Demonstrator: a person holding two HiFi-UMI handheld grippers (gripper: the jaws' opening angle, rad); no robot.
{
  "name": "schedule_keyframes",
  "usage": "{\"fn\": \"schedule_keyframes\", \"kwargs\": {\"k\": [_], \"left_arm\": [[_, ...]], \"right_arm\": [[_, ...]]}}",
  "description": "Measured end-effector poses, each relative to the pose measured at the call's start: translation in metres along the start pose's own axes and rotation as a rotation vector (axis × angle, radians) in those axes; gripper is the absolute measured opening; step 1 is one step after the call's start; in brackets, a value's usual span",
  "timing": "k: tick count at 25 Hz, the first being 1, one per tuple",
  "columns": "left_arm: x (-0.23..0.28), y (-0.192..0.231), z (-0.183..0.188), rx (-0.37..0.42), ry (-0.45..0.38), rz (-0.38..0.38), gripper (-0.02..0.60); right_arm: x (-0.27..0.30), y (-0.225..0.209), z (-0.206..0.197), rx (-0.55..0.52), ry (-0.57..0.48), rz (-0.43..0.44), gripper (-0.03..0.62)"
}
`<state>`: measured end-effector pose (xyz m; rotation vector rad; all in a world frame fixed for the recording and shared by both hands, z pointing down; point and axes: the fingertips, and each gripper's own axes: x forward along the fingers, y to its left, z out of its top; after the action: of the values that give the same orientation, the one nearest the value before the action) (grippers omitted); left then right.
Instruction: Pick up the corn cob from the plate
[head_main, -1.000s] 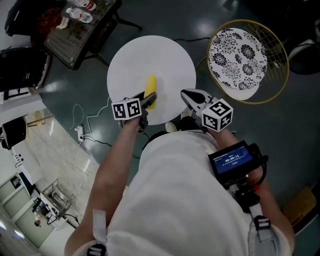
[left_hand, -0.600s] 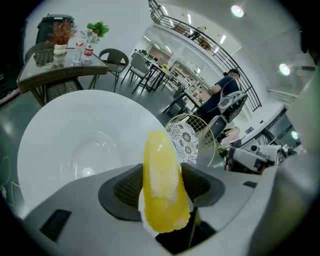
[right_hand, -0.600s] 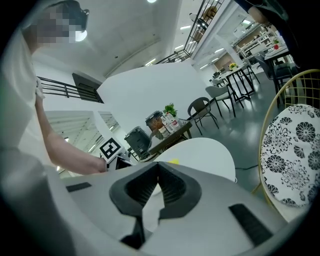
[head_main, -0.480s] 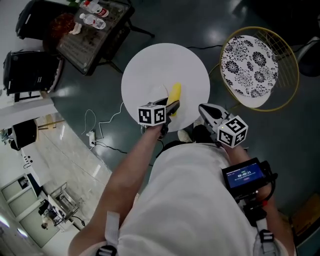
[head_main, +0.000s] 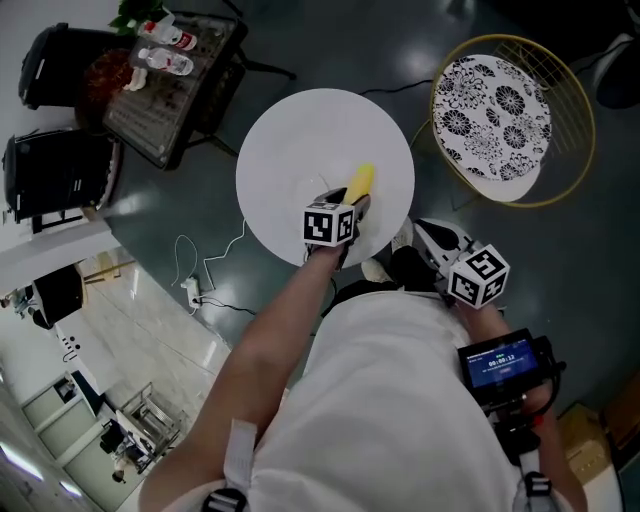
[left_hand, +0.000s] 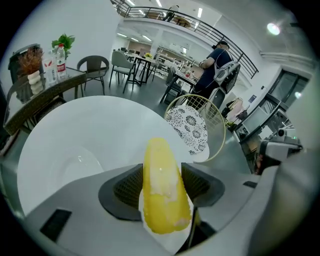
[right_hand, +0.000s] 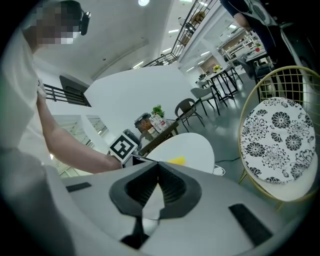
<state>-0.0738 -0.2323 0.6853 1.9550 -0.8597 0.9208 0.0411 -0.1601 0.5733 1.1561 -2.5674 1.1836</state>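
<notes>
My left gripper (head_main: 355, 204) is shut on the yellow corn cob (head_main: 361, 183), which sticks out past the jaws over the round white table (head_main: 290, 140). In the left gripper view the corn cob (left_hand: 162, 187) sits lengthwise between both dark pads (left_hand: 129, 186), which press its sides. A faint clear plate (left_hand: 75, 167) lies on the table to the left of the cob, apart from it. My right gripper (head_main: 432, 234) hangs off the table's near right edge, close to the person's body. Its jaws (right_hand: 157, 172) are shut with nothing between them.
A gold wire chair with a black-and-white floral cushion (head_main: 495, 110) stands right of the table. A dark side table with bottles (head_main: 165, 75) and black chairs (head_main: 60, 170) are at the left. A white cable (head_main: 195, 270) trails on the floor. A person (left_hand: 216, 62) stands far back.
The left gripper has carried the corn cob to the right across the table. The right gripper has drawn back from the table edge toward the body.
</notes>
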Motion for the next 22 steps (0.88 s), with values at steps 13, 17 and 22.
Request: {"fn": "schedule_keyframes", "kwargs": {"k": [13, 17, 22], "left_arm": [[0.05, -0.013, 0.034, 0.063, -0.035, 0.091, 0.247], [0.06, -0.011, 0.03, 0.099, -0.01, 0.115, 0.247], [0.07, -0.011, 0.022, 0.16, 0.03, 0.128, 0.249]], "right_arm": [[-0.027, -0.017, -0.007, 0.026, -0.024, -0.071, 0.008], [-0.032, -0.024, -0.009, 0.035, -0.026, -0.084, 0.008], [-0.033, -0.029, -0.016, 0.039, -0.011, -0.093, 0.008]]}}
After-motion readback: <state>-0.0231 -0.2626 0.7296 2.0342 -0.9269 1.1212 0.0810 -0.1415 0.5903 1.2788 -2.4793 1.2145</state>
